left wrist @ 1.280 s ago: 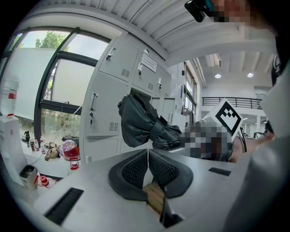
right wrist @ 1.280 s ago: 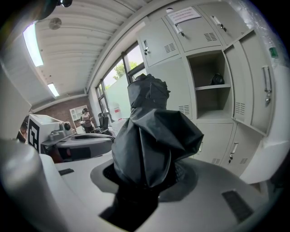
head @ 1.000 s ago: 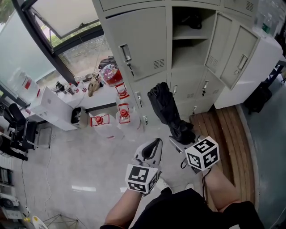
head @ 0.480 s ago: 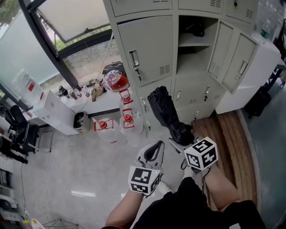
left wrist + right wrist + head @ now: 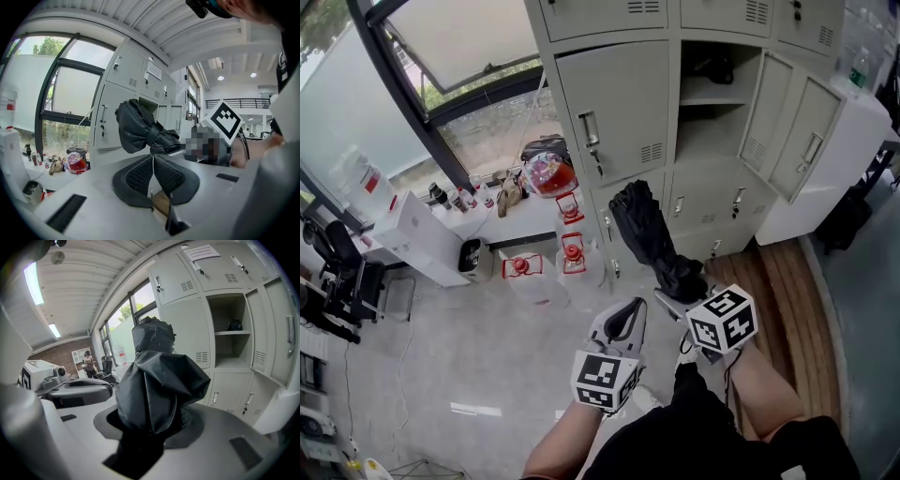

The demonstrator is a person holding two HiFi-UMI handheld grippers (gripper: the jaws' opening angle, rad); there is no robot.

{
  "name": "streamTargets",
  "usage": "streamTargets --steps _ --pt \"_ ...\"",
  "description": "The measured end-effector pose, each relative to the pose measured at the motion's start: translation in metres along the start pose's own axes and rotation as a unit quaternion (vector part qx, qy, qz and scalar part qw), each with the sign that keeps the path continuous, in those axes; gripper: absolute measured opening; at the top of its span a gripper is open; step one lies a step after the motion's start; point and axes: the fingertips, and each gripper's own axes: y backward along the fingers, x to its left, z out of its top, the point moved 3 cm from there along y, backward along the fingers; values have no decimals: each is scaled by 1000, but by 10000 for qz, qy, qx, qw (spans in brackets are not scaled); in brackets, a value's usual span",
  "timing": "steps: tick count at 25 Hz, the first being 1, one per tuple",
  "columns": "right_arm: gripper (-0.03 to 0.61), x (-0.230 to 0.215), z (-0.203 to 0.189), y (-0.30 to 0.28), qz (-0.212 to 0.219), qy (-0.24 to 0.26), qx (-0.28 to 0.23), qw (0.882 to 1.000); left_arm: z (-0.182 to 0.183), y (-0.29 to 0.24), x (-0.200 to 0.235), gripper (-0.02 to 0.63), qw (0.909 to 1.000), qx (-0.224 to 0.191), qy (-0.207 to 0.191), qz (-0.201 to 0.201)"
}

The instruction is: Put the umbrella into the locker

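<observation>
Umbrella (image 5: 649,230), folded and black, sticks up from the right gripper (image 5: 682,289), whose jaws clamp its lower end. The canopy looks soft and floppy, likely light around a stiff shaft, so that low grip suits. Left gripper (image 5: 621,319) is closed on nothing. The open locker (image 5: 712,131) ahead holds a dark object (image 5: 712,67) on its upper shelf, with nothing visible below.

Workplace locker area: grey steel lockers (image 5: 619,103), big windows (image 5: 492,127).
</observation>
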Motion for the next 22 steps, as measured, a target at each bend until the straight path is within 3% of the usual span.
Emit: streamTargets --steps 22 --pt "235 -70 10 37 -529 -53 -164 9984 21 -60 -29 20 9990 -26 -201 -404"
